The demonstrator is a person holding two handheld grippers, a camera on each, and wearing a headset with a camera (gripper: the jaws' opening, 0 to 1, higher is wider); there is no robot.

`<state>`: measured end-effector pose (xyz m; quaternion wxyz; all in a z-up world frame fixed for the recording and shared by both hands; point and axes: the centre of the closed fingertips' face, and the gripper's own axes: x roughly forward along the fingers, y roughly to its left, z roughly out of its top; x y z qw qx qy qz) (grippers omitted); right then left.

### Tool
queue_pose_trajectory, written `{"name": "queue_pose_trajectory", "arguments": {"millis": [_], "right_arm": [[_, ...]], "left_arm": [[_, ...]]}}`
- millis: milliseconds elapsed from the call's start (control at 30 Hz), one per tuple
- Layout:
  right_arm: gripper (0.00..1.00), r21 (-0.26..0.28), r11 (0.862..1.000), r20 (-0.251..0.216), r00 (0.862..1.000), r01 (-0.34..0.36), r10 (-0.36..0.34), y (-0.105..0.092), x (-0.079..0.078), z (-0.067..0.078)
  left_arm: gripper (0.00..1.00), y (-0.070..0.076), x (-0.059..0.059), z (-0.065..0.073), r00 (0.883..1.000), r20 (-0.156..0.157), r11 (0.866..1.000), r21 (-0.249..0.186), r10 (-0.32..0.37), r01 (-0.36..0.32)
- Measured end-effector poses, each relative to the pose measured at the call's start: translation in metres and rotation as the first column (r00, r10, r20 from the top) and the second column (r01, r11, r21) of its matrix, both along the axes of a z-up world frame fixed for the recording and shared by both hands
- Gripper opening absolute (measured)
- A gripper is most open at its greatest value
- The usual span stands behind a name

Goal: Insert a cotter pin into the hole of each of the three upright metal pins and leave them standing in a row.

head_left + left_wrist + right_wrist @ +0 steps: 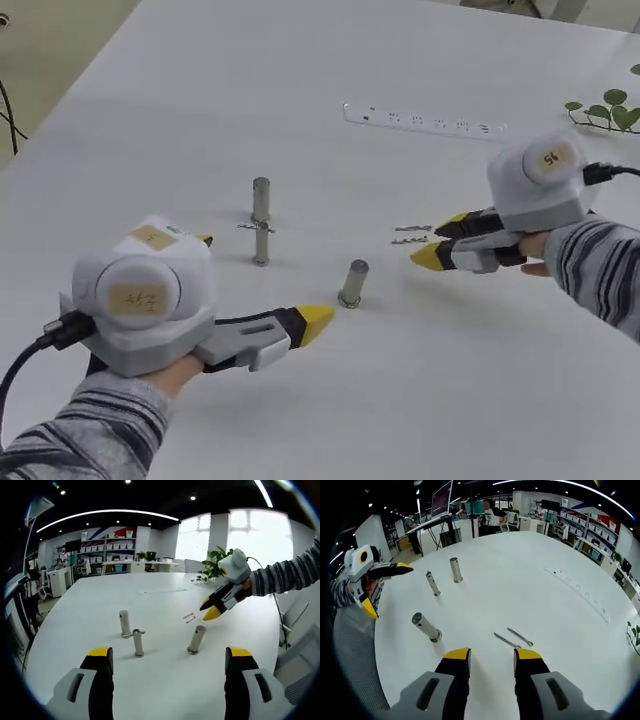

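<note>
Cotter pins (410, 234), two loose ones, lie right of centre on the table (450, 380) just ahead of the right gripper (438, 238), empty with jaws apart like the left gripper (169, 652), and a clumsy pinch could skid them away or topple the nearby metal pin (353, 283).

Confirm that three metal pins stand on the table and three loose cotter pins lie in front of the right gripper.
The count is wrong: two loose cotter pins, not three, lie in front of the right gripper, as the right gripper view shows. The three metal pins do stand on the table.
</note>
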<state>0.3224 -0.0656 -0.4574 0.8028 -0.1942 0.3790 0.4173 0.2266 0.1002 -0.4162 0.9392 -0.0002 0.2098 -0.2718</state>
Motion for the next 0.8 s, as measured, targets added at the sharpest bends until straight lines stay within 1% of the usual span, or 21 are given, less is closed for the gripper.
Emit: {"name": "queue_pose_trajectory", "arguments": {"millis": [67,167,300,467,567,667,700,800], "right_arm": [[0.29,-0.022,1.0,-0.012,1.0,-0.014,0.014,-0.001,0.002,-0.003],[0.28,-0.035,0.999,-0.02,0.999,-0.03,0.029,-0.001,0.007,-0.005],[0.26,-0.062,0.997,-0.043,0.998,-0.051,0.048,-0.003,0.011,-0.012],[0.23,-0.077,0.994,-0.064,0.995,-0.075,0.07,-0.004,0.015,-0.018],[0.21,-0.093,0.992,-0.071,0.994,-0.088,0.082,-0.005,0.018,-0.021],[0.18,-0.099,0.99,-0.068,0.994,-0.098,0.091,-0.004,0.02,-0.023],[0.17,-0.102,0.989,-0.071,0.993,-0.104,0.097,-0.004,0.02,-0.024],[0.16,-0.141,0.981,-0.079,0.989,-0.136,0.126,-0.006,0.021,-0.03]], "left_arm": [[0.92,-0.001,0.0,0.0,1.0,-0.001,1.0,0.0,-0.003,0.003],[0.91,-0.002,-0.002,-0.001,1.0,-0.006,1.0,0.001,-0.007,0.007],[0.9,-0.001,-0.002,-0.002,1.0,-0.009,1.0,0.001,-0.007,0.007],[0.9,-0.001,-0.002,-0.004,1.0,-0.017,1.0,0.001,-0.007,0.007],[0.89,-0.001,-0.003,-0.005,1.0,-0.021,1.0,0.0,-0.009,0.009],[0.88,-0.002,-0.003,-0.006,1.0,-0.025,1.0,0.003,-0.011,0.011],[0.88,-0.001,-0.003,-0.007,1.0,-0.026,1.0,0.005,-0.009,0.01],[0.87,0.0,-0.003,-0.008,1.0,-0.03,1.0,0.009,-0.005,0.006]]}}
